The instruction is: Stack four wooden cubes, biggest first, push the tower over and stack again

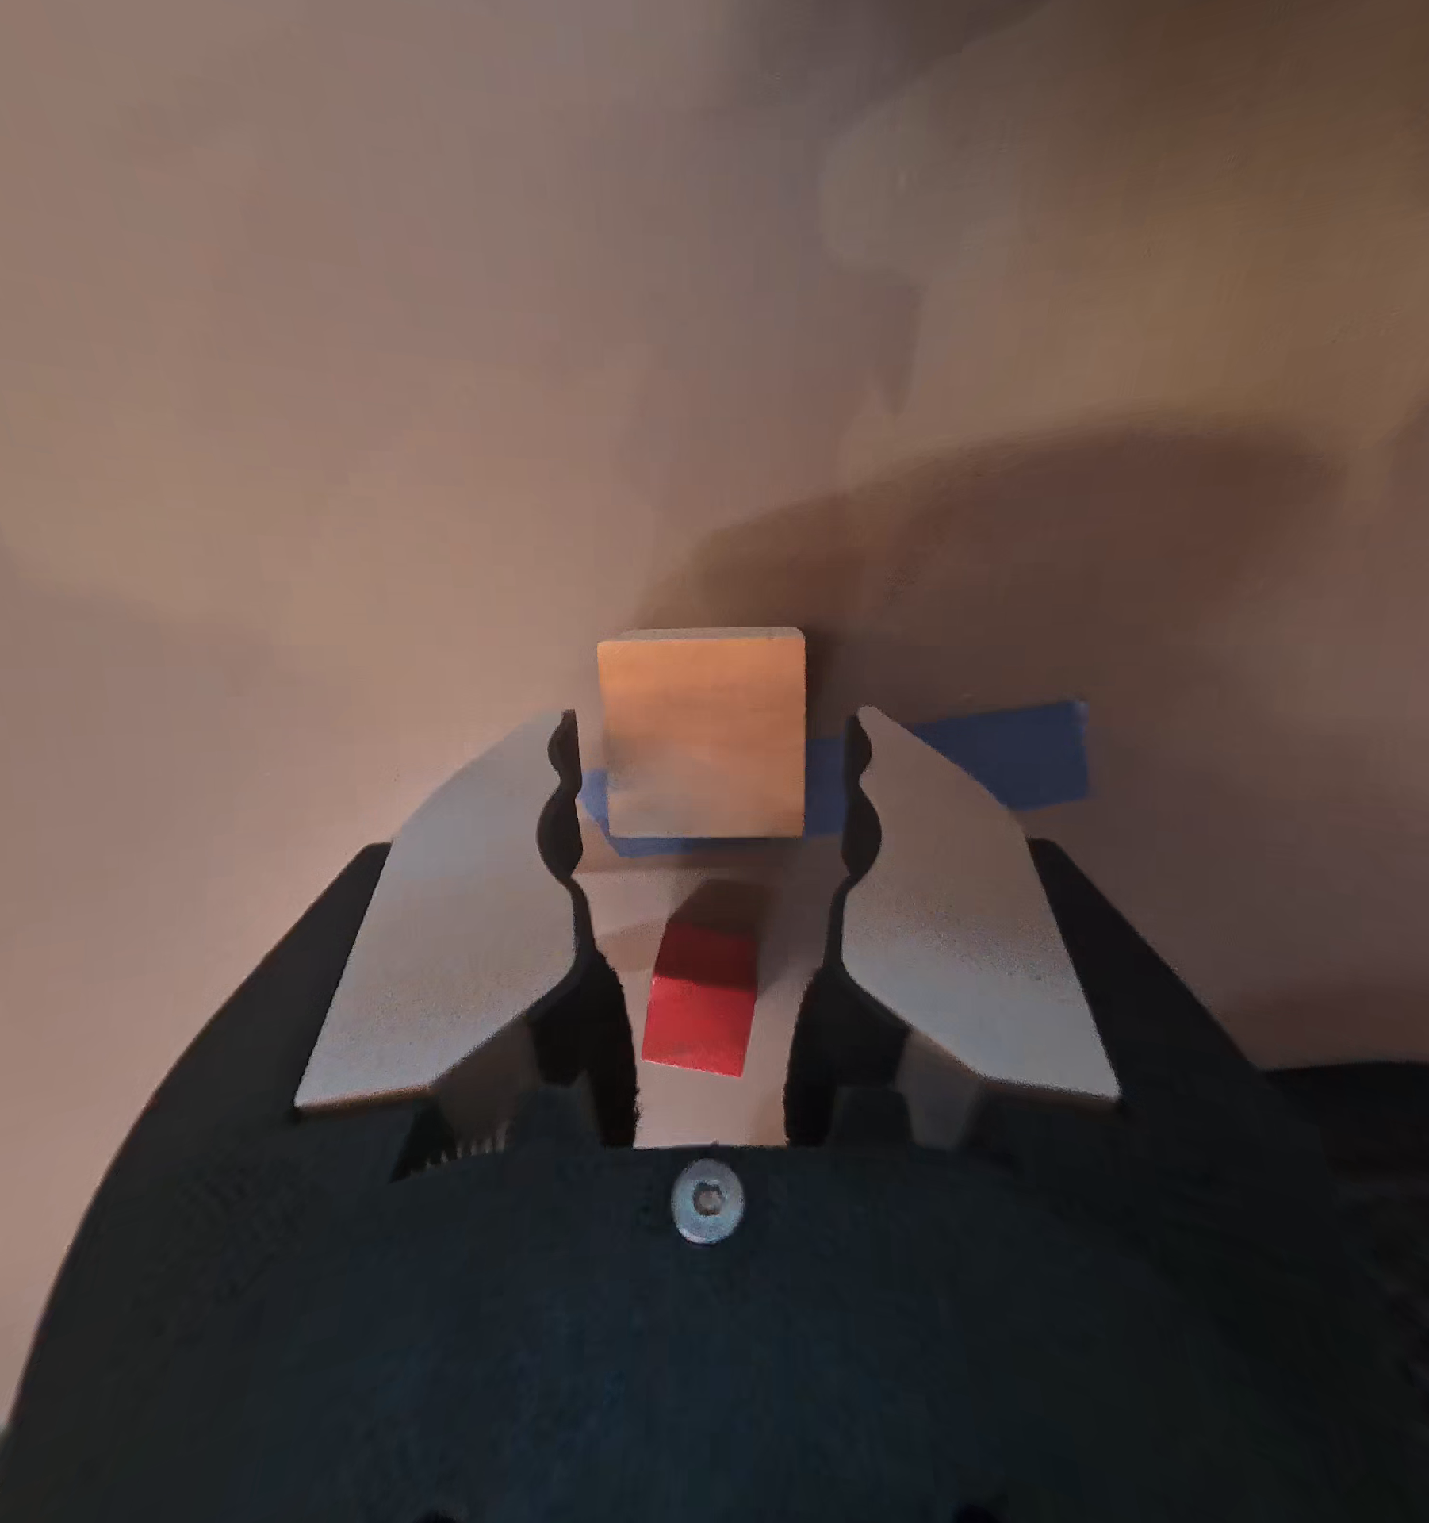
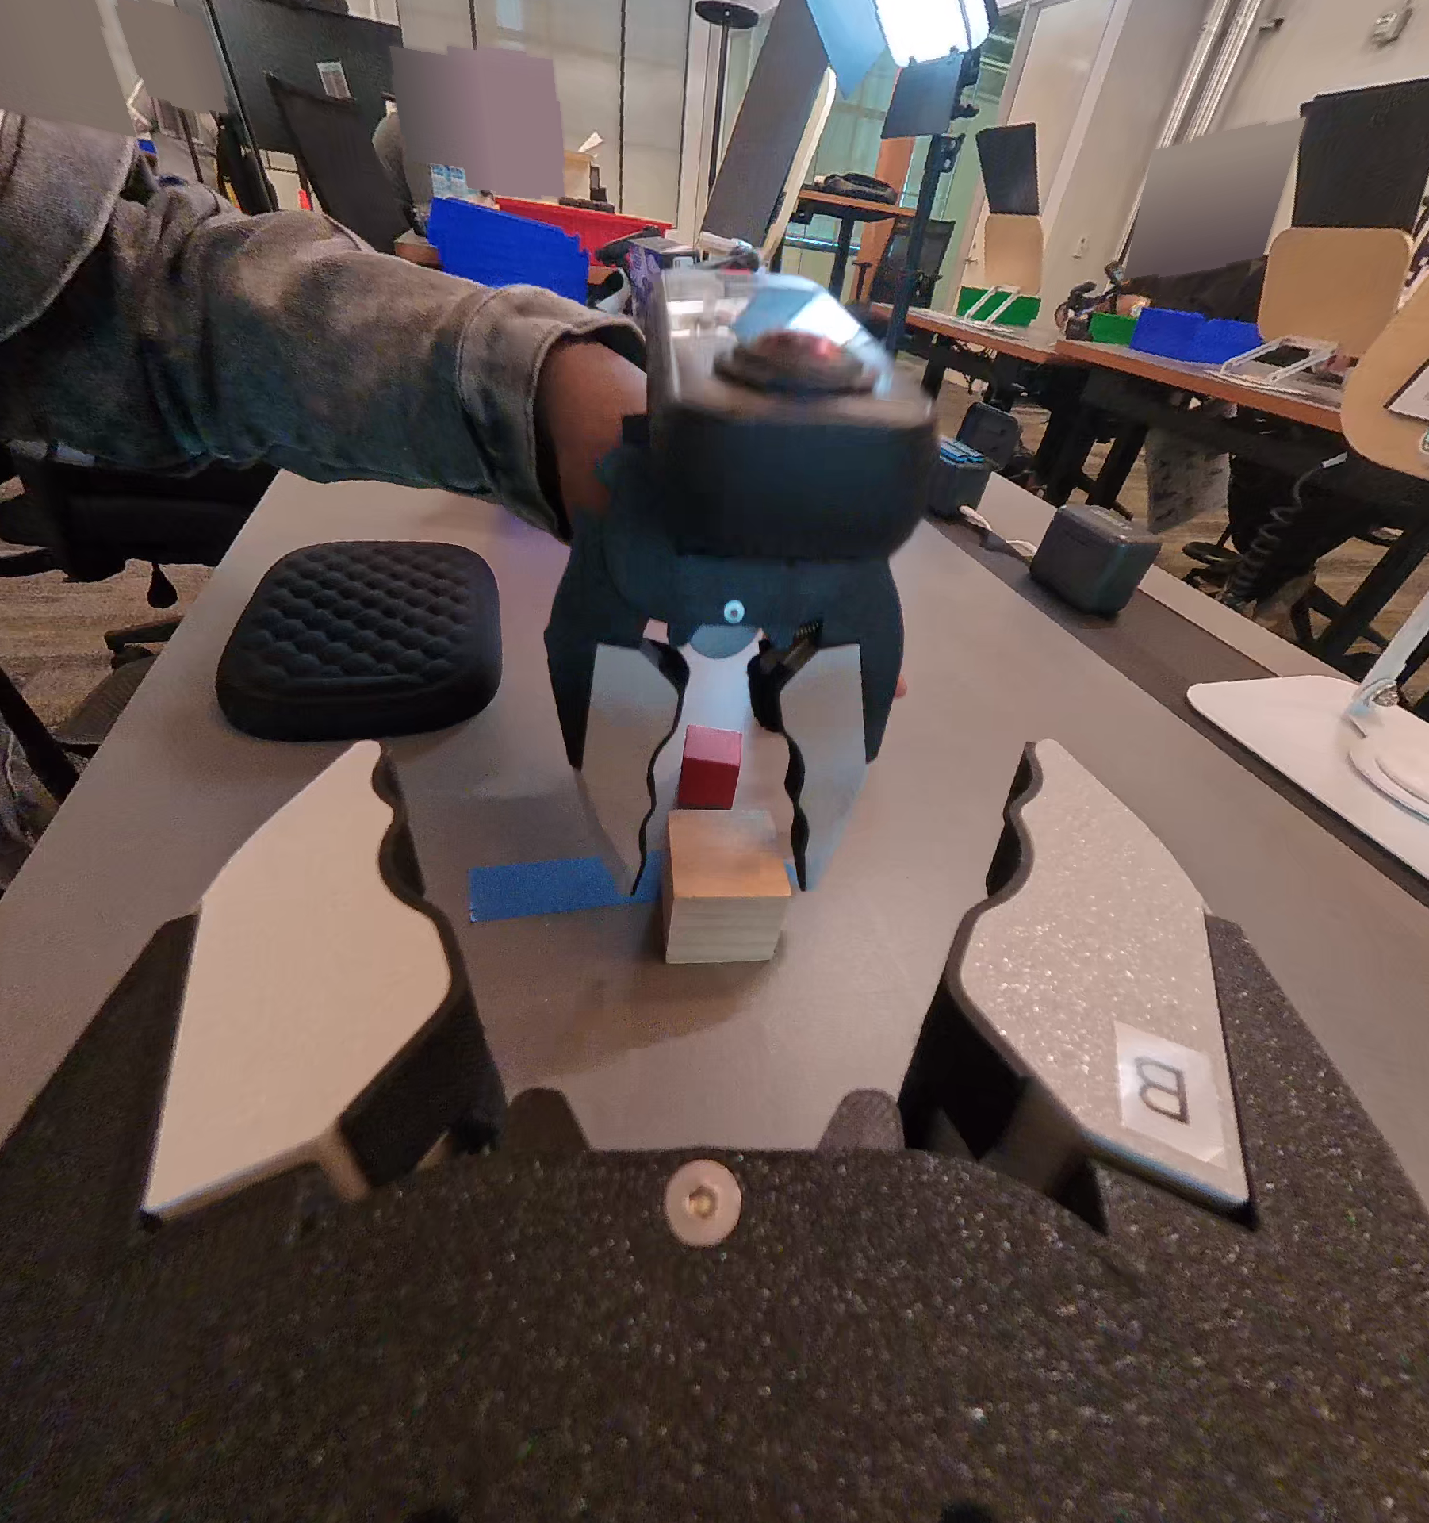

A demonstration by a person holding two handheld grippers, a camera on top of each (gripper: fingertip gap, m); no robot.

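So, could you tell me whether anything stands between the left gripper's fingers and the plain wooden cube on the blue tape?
Nothing visible does. The left gripper is open with its fingers on either side of the plain wooden cube, a gap showing on each side. The red cube sits on the table behind the wooden one, under the gripper's body.

We are seeing bare, matt wood with faint grain on the large cube (image 2: 723, 886), while the small red cube (image 2: 709, 768) is wearing smooth paint. The counter (image 2: 925, 832) is looking smooth and matt grey under flat blue tape (image 2: 542, 886), and the black pad (image 2: 361, 634) is showing quilted fabric.
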